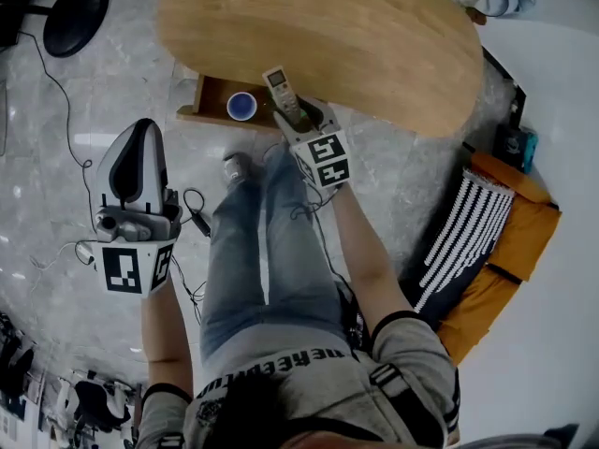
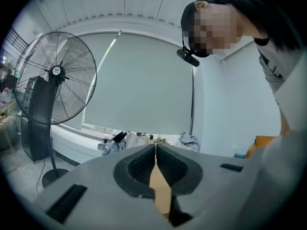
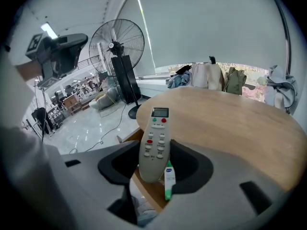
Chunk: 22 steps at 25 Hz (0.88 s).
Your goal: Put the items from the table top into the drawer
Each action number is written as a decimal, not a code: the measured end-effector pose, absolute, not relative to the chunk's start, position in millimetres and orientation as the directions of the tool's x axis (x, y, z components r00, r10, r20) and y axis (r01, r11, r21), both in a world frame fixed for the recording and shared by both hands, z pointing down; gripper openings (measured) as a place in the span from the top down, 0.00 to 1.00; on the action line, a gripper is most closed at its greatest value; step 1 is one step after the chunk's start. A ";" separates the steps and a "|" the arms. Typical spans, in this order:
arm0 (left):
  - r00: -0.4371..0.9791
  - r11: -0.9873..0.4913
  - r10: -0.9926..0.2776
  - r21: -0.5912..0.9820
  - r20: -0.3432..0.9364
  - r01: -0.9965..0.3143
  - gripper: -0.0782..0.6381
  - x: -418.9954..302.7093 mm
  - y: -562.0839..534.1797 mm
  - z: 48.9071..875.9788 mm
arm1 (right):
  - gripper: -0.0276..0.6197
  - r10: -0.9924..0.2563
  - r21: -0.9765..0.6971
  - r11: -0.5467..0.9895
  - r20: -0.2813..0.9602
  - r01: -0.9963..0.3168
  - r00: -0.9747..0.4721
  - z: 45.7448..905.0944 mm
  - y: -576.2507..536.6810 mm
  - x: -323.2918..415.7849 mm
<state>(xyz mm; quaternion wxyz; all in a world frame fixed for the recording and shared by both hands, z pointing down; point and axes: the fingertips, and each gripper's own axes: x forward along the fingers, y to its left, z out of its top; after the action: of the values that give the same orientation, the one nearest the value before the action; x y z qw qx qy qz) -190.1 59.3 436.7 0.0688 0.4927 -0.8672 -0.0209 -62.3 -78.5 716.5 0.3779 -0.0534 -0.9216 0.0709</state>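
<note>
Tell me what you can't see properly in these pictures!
- Drawer, head view: mostly hidden under the table.
- Tube, right gripper view: label too small to read.
- Remote, right gripper view: button print too small.
- Blue round thing in drawer, head view: too small to identify.

The open drawer (image 1: 192,115) juts out under the tabletop's (image 1: 374,36) near edge, which overhangs its back. A round blue item (image 1: 241,107) sits mid-drawer. The right gripper (image 1: 298,115), its fingers on a remote (image 1: 281,87), fills the right end. The left end lies open from above. The person's legs (image 1: 271,251) stand just before the drawer front.
</note>
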 end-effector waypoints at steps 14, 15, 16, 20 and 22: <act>-0.524 0.537 -0.843 0.122 0.119 -0.835 0.87 -197.1 81.3 459.4 | 0.66 0.192 -0.156 0.981 0.824 0.112 -0.534 793.8 -58.9 -28.0; -0.526 0.538 -0.842 0.122 0.120 -0.834 0.87 -197.2 81.5 460.6 | 0.66 0.194 -0.155 0.981 0.830 0.118 -0.523 797.5 -58.8 -26.6; -0.527 0.540 -0.841 0.122 0.121 -0.833 0.87 -197.3 81.6 461.5 | 0.66 0.198 -0.154 0.980 0.836 0.126 -0.512 800.8 -58.5 -25.4; -0.534 0.548 -0.836 0.124 0.124 -0.828 0.87 -198.0 81.5 464.6 | 0.66 0.214 -0.158 0.975 0.854 0.155 -0.475 809.5 -56.3 -23.9; -0.538 0.552 -0.833 0.125 0.126 -0.825 0.87 -198.8 81.1 466.0 | 0.66 0.225 -0.160 0.971 0.857 0.176 -0.463 812.4 -55.7 -24.9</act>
<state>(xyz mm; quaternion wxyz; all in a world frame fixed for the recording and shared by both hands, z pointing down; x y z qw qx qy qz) -198.8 81.1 466.0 0.0856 0.4727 -0.8767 -0.0253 -24.9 -55.7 812.4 0.5044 -0.1174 -0.8551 0.0242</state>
